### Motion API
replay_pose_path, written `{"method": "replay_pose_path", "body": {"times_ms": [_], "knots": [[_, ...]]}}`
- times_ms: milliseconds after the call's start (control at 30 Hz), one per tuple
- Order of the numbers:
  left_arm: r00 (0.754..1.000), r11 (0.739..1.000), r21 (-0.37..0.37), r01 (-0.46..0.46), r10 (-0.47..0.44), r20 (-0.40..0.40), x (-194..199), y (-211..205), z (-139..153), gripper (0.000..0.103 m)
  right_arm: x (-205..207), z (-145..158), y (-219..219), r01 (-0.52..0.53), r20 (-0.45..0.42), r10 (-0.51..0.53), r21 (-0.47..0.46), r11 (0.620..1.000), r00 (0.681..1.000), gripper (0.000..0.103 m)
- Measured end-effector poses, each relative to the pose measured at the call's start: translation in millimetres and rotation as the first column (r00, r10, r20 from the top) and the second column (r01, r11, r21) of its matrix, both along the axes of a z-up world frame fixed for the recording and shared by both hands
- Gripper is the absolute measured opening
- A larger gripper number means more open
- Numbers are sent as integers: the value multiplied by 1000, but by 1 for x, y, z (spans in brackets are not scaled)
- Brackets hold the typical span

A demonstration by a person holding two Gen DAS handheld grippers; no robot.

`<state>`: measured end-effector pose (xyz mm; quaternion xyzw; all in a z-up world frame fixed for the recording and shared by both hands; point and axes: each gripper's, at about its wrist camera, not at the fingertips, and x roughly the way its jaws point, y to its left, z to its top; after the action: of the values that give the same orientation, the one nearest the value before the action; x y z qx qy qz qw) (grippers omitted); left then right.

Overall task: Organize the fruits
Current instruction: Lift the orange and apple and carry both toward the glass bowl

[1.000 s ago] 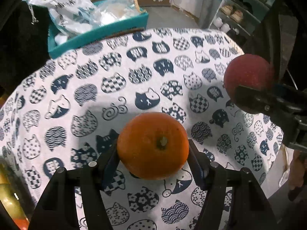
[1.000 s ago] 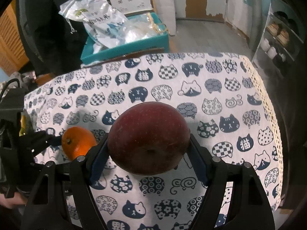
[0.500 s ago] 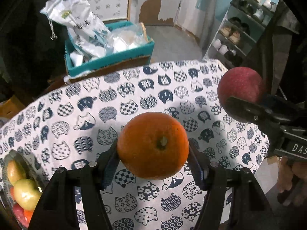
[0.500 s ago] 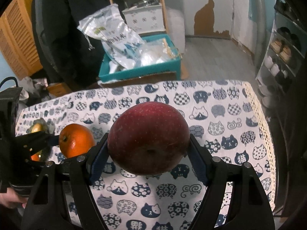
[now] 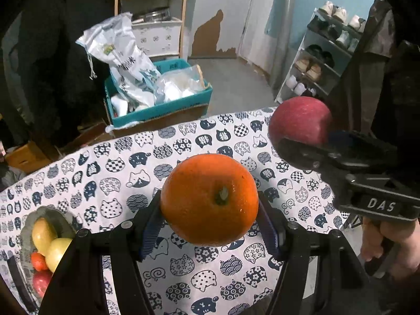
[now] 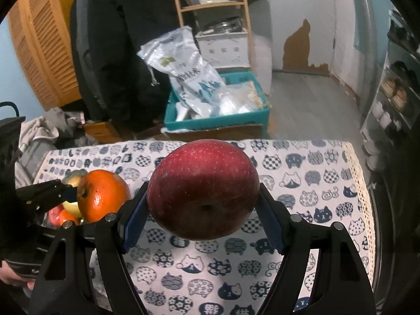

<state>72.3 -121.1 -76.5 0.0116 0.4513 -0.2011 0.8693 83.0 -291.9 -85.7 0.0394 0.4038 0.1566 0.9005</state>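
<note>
L gripper (image 5: 210, 225) was clenched on an orange (image 5: 209, 199), blue pads pressed to both sides, stem end facing the cam. Orange was held up in the air, clear of the surface (image 5: 110, 173), which had a cat-print cloth on it. R gripper (image 6: 203, 225) was clenched on a red apple (image 6: 203, 190), also lifted off the cloth, w/ one dimpled end toward the cam. From the L cam the apple (image 5: 299, 122) sat up and to the right of the orange, the two apart, not touching; from the R cam the orange (image 6: 102, 195) showed to the apple's left. A bowl (image 5: 48, 211) at the surface's left edge held yellow and red fruit. Beyond the far edge, on the floor, a teal box (image 5: 160, 110) w/ plastic bags. A hand (image 5: 388, 244) gripped the R gripper's handle at lower right of the L view.
</note>
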Motion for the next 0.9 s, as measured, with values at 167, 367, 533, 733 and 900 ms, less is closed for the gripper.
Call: {"method": "replay_pose_path", "body": {"times_ms": [167, 367, 533, 733, 900], "knots": [[1000, 1000, -3, -12, 12, 28, -9, 13, 11, 68, -6, 10, 17, -38, 20, 38, 1, 999, 999, 77], [998, 999, -13, -39, 40, 49, -20, 37, 19, 68, -9, 18, 39, -80, 35, 80, -1, 997, 996, 77], [995, 997, -16, -78, 78, 60, -27, 62, 23, 68, -10, 24, 64, -118, 39, 118, 3, 993, 992, 77], [989, 990, -31, -134, 136, 59, -33, 96, 25, 68, -10, 27, 98, -173, 39, 173, -1, 985, 984, 77], [981, 982, -38, -186, 188, 53, -37, 126, 22, 68, -8, 27, 127, -217, 29, 217, 0, 976, 976, 77]]}}
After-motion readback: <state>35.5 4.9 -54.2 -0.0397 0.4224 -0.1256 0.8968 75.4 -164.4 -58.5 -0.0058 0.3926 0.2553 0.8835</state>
